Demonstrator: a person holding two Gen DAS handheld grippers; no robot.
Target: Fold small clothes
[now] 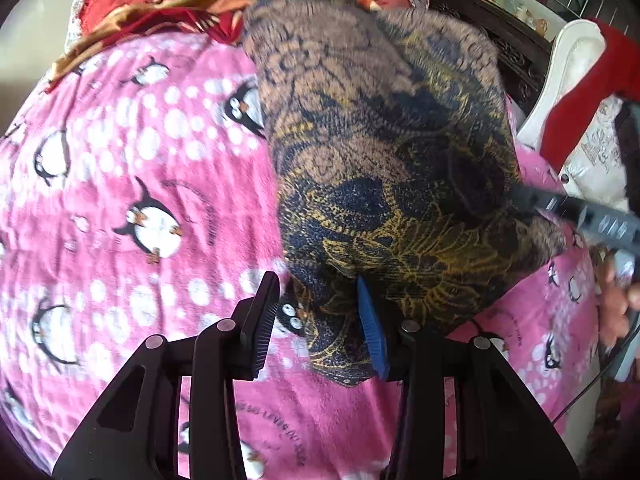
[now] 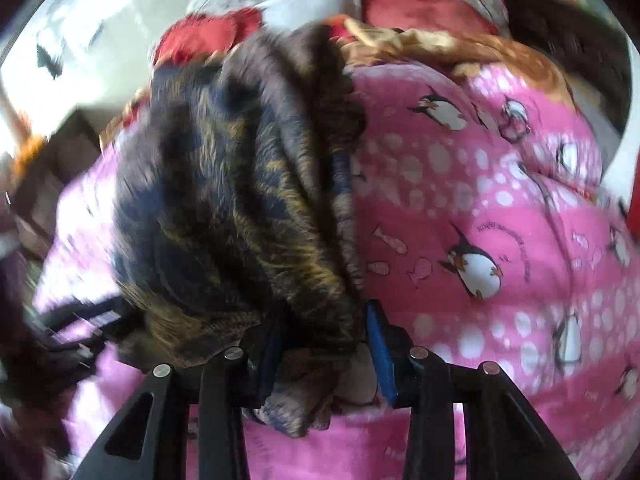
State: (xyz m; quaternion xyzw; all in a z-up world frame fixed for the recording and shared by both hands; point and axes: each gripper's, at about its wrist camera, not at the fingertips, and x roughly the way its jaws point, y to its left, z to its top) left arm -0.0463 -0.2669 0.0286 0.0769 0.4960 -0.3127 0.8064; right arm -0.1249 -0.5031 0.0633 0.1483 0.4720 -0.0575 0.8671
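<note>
Garment of dark floral print hangs over a pink penguin blanket.
At lower centre of the left view, the left gripper stands apart, cloth draped against its blue finger. In the right view, the right gripper is clamped on the bunched garment. Red and gold fabrics lie at the top, farthest off.

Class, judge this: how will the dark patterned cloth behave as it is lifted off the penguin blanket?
The dark patterned cloth probably flops: it already drapes in soft folds. It looks light, bunching between the right gripper. The fuzzy penguin blanket may drag on it.
</note>
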